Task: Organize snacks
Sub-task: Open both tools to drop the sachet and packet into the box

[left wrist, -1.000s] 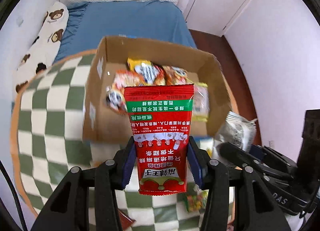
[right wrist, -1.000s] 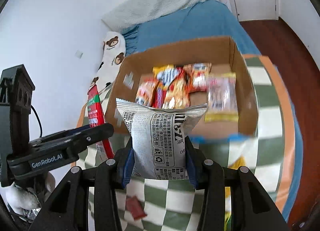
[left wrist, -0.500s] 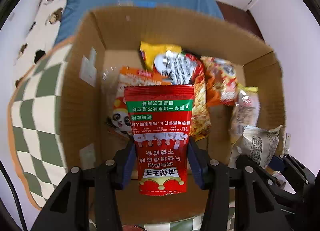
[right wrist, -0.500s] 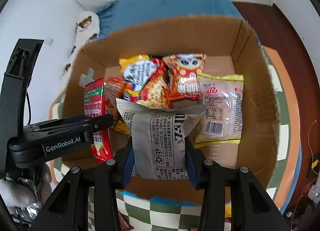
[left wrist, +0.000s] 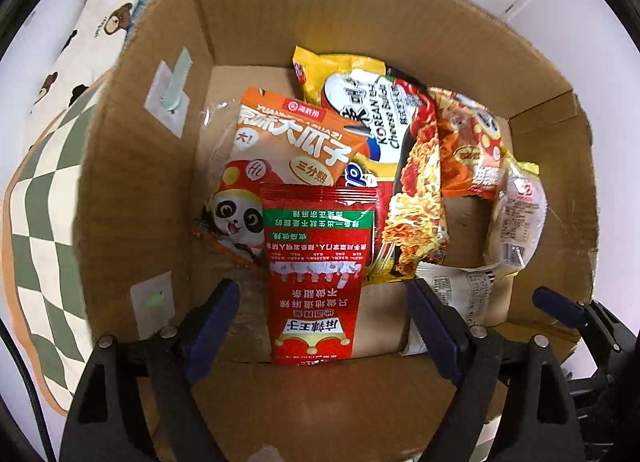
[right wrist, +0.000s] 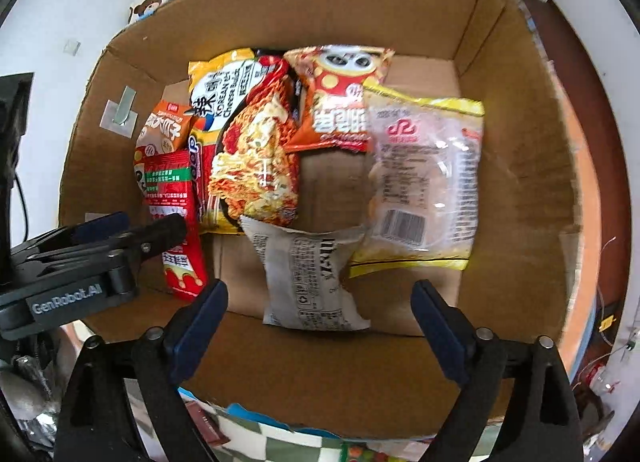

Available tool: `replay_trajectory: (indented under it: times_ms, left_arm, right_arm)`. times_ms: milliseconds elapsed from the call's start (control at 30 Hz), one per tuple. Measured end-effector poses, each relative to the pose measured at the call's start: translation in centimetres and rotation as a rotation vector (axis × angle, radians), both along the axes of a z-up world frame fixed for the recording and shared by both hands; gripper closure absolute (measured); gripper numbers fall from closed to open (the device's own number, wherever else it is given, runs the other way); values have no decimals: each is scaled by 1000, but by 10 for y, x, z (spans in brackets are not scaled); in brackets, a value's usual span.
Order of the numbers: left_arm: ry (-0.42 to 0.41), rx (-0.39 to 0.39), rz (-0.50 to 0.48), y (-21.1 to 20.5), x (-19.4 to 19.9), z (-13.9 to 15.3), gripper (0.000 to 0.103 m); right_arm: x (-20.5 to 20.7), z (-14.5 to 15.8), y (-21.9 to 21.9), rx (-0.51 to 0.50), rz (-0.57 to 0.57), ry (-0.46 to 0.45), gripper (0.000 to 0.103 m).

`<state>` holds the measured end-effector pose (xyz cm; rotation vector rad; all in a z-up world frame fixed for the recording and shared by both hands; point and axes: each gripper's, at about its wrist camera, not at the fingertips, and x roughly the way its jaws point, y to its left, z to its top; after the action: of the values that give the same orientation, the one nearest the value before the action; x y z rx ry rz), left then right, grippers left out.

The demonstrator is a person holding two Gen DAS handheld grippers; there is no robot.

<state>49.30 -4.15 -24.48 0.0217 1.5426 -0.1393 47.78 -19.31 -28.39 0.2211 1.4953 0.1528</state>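
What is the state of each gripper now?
Left gripper: jaws opening, red packet between them, unpressed.
Right gripper: jaws opening, grey packet between them, unpressed.

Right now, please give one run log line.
left gripper: opening, red packet free | right gripper: opening, grey packet free | both in cardboard box

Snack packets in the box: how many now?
6: red packet and orange seed bag left, noodles, orange-red pack, clear bag right, grey packet front. Others may be hidden.
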Motion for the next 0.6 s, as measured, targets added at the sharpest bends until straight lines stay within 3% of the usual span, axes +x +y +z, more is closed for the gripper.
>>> replay_trajectory:
  times_ms: [100,133,600]
  left_arm:
    - [-44,5,4,-3,-7,10,18]
    - [-64,-39,12,-1,-12,14,18]
    - [-320,1,29,2,-73,87,18]
  right_arm:
    - [-9,8,-5,-24,-16,-39,7]
    - [-11,11,-7,-32,-25,-53,7]
    - [-63,87,-23,-96,-55,-307,7]
